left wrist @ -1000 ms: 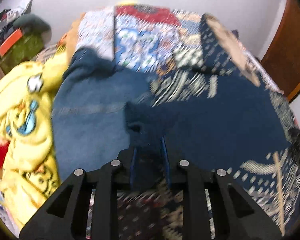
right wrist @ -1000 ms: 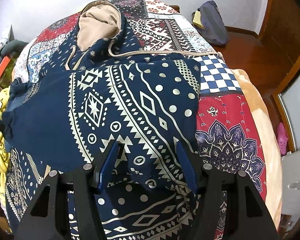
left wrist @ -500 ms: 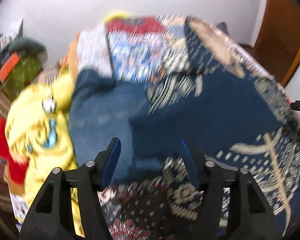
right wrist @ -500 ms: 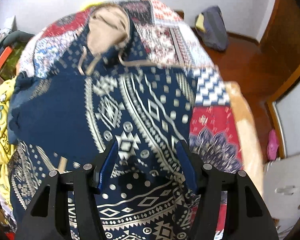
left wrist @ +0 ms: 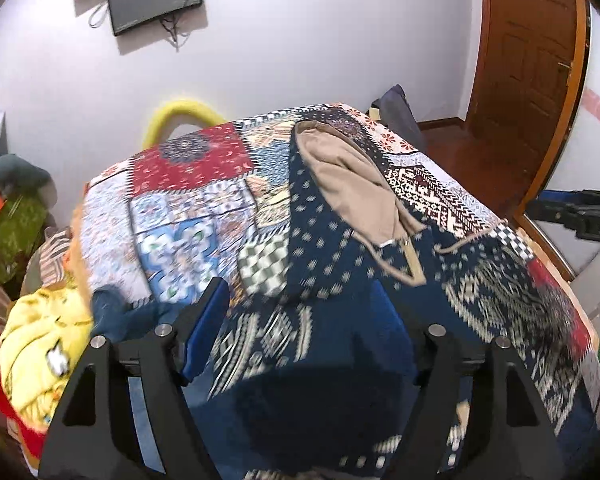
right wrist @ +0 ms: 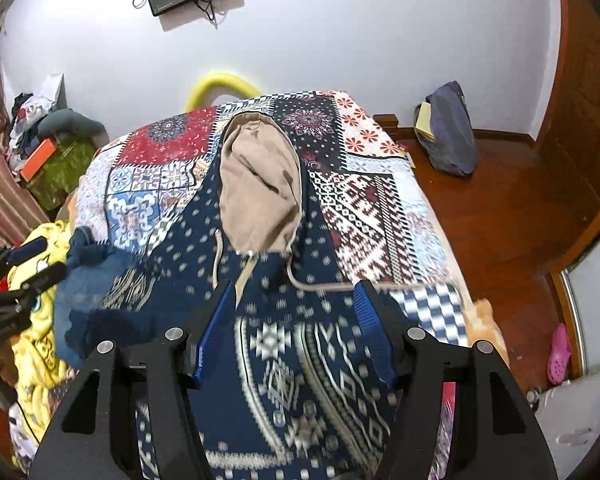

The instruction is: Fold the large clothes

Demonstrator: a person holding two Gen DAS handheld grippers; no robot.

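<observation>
- The patterned navy hoodie (right wrist: 284, 352) lies flat on the bed (right wrist: 384, 200), hood away from me.
- Left gripper (left wrist: 300, 320) fingers, just opening, stand spread above it, gripping nothing.
- Right gripper (right wrist: 296, 320) fingers likewise spread, clear of the cloth.

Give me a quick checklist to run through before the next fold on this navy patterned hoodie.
1. Left gripper empty: ok, its jaws have just been opening and pinch no cloth.
2. Right gripper free: ok, open above the hoodie.
3. Hood laid out flat: ok, tan lining up.
4. Drawstrings tucked in: not ok, one trails onto the bedspread.
5. Folded sleeve lying flat: not ok, bunched.
6. Bottom hem straight: cannot tell, hidden.
</observation>
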